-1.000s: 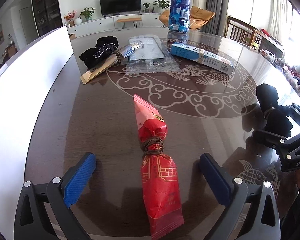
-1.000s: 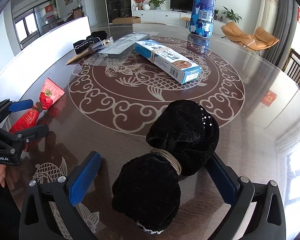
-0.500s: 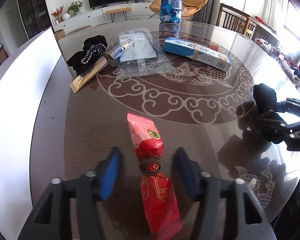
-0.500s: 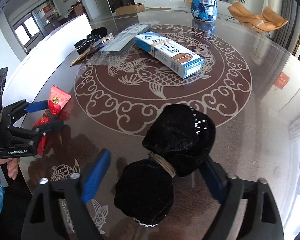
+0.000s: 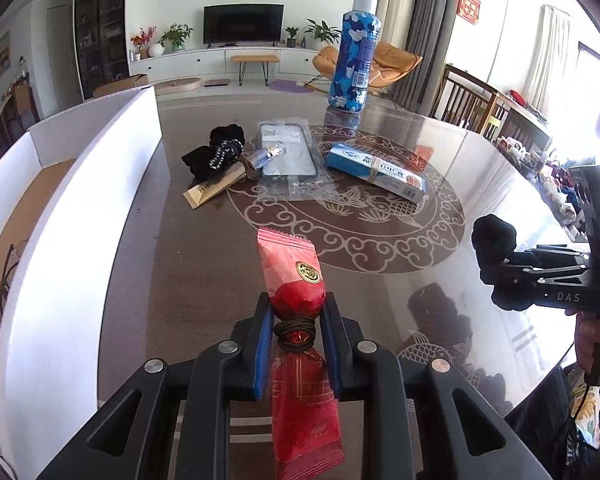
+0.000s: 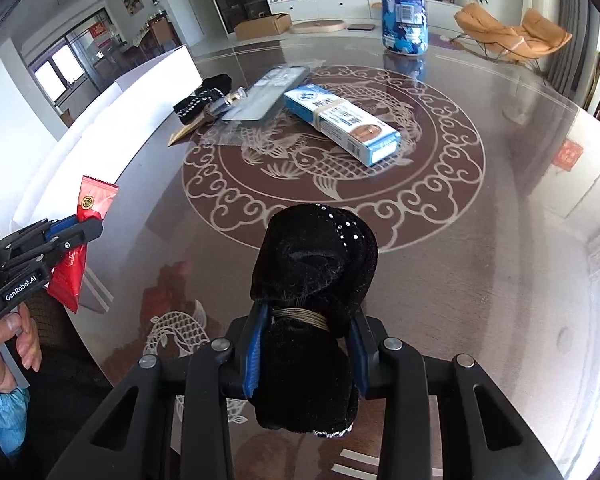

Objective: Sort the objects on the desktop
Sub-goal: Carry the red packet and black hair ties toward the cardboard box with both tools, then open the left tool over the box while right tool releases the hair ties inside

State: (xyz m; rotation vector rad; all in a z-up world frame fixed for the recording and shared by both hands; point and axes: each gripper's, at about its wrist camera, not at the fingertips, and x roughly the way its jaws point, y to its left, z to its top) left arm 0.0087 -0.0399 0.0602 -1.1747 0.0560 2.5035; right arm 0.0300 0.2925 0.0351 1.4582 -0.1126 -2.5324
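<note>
Left wrist view: the left gripper (image 5: 298,334), jaws just closing, pinches a red snack packet (image 5: 300,320) at its string-tied waist, above the glossy table (image 5: 180,280).

Right wrist view: the right gripper (image 6: 306,344) clamps a black velvet bundle (image 6: 312,280) at its tied middle, above the table.

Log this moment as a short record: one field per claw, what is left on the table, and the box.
left claw: shut on red packet, lifted off the table
right claw: shut on black velvet bundle, lifted
left on table: blue-white carton, bagged phone case, second black bundle, camouflage bottle
white box: at the table's left edge, open
</note>
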